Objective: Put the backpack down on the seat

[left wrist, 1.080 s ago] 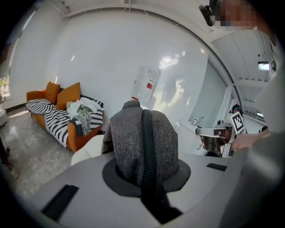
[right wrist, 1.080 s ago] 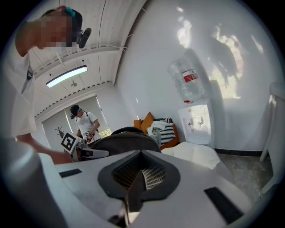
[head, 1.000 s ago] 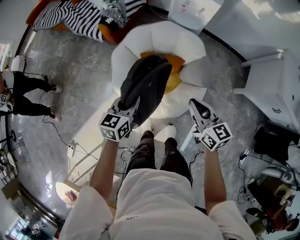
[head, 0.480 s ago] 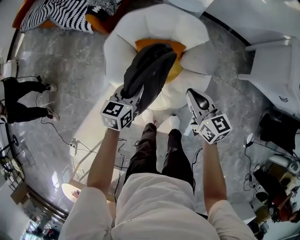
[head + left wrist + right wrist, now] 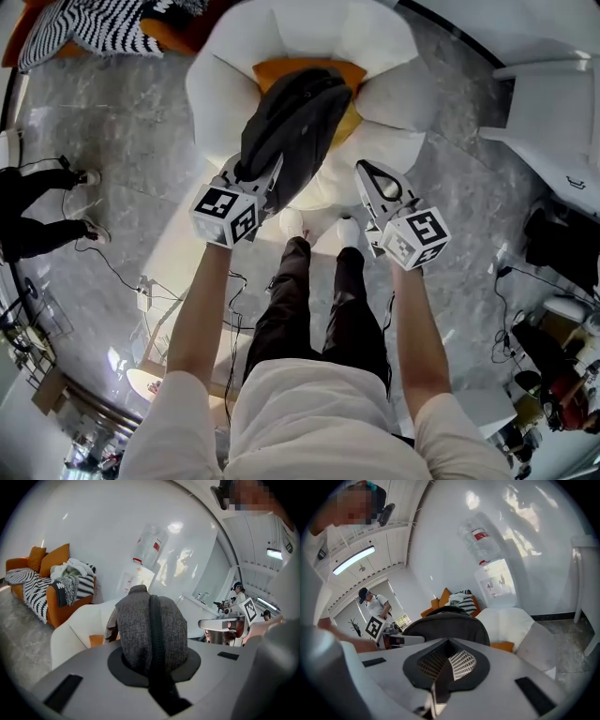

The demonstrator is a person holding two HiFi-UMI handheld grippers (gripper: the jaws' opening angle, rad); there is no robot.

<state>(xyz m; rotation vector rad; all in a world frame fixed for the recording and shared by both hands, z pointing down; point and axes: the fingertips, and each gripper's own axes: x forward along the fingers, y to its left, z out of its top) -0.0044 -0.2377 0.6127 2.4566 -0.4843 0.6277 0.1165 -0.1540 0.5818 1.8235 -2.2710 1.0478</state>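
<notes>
A dark grey backpack [image 5: 292,127] hangs over the white armchair [image 5: 211,89], above its orange cushion [image 5: 281,70]. Whether its far end touches the seat I cannot tell. My left gripper [image 5: 253,175] is shut on the backpack's near end. In the left gripper view the grey fabric [image 5: 140,625] and a black strap [image 5: 157,667] run down between the jaws of the left gripper [image 5: 153,679]. My right gripper [image 5: 368,171] is to the right of the backpack, apart from it. It is shut with nothing in it, and its ribbed pads [image 5: 461,663] meet in the right gripper view.
My own feet [image 5: 319,225] stand at the chair's front edge. An orange sofa with striped blankets [image 5: 103,28] is at the back left. A white cabinet [image 5: 553,103] stands at the right. Cables [image 5: 122,272] lie on the floor at the left, near another person [image 5: 37,206].
Both grippers have sunk toward the armchair, and the backpack has come down with the left one. The right gripper stayed shut and empty beside it.
</notes>
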